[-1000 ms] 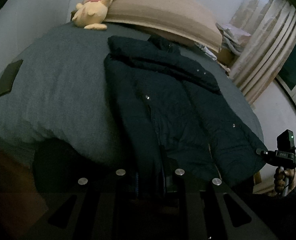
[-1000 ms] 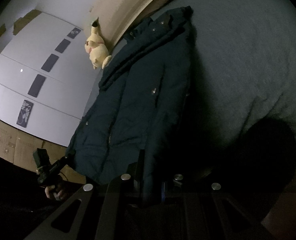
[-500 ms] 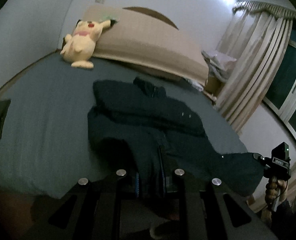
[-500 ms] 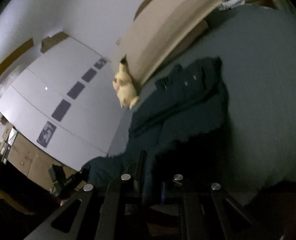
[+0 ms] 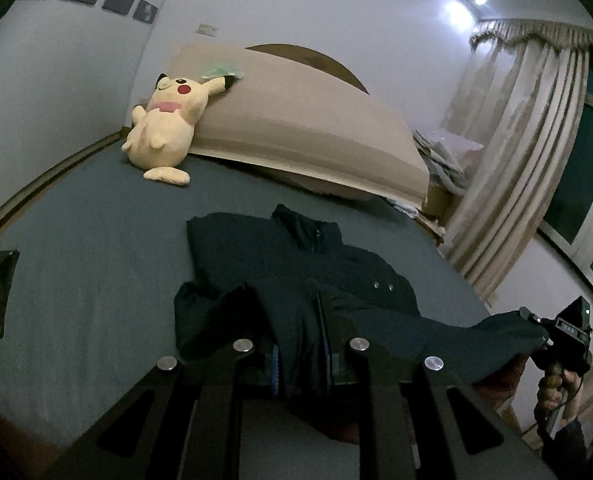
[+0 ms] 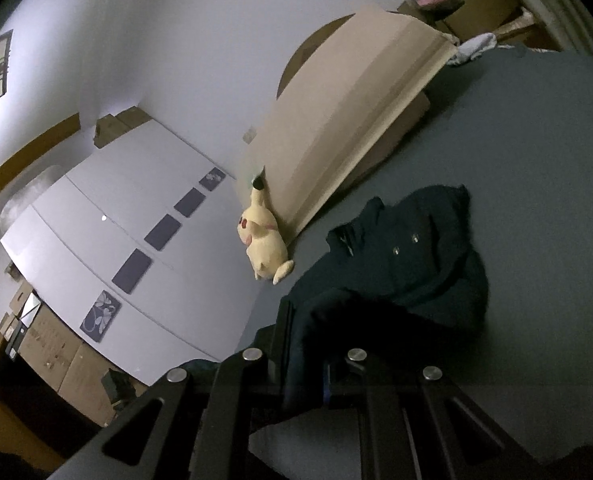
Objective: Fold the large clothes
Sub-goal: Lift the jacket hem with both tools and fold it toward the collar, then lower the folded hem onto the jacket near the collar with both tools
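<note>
Covering the bed [image 5: 96,264], grey bedding meets a beige headboard [image 5: 296,120].

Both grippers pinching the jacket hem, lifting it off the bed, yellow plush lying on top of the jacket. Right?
Not quite. The yellow plush lies apart from the jacket, against the headboard, as the left wrist view shows. Left gripper and right gripper do pinch the hem.

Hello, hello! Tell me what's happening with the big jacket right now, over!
Left gripper and right gripper both shut on the jacket hem, lifted off the bed. Collar end lying flat. Plush toy by the headboard, clear of the fold.
</note>
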### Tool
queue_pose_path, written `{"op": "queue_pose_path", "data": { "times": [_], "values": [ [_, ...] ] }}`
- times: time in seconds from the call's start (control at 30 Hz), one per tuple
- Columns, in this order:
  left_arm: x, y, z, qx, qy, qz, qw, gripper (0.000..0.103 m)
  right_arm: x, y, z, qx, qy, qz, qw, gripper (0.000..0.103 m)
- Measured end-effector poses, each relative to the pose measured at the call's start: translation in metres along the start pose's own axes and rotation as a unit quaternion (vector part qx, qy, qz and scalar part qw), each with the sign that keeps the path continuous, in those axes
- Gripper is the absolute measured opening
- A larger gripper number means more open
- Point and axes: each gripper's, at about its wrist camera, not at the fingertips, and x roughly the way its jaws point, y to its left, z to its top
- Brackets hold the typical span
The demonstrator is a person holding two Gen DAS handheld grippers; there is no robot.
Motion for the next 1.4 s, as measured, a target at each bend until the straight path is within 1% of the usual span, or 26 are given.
{"op": "queue_pose_path", "data": {
  "times": [0.27, 0.6, 0.73, 1.4],
  "values": [
    [0.012, 0.000, 0.014, -0.013, -0.005, 0.019, 0.9997, 0.016, 0.016, 0.008, 0.018, 0.002, -0.015, -0.003, 1.000, 0.012],
    [0.026, -0.005, 0.021, -0.014, 0.001, 0.055, 0.9984, 0.016, 0.032, 0.009, 0.029, 0.005, -0.027, -0.037, 0.999, 0.012],
    [0.030, -0.002, 0.023, -0.019, 0.004, 0.060, 0.9980, 0.016, 0.036, 0.010, 0.031, 0.004, -0.029, -0.043, 0.999, 0.012],
    [0.047, 0.000, 0.028, -0.010, 0.014, 0.081, 0.9965, 0.016, 0.053, 0.008, 0.038, -0.007, -0.028, -0.060, 0.998, 0.012]
  ]
}}
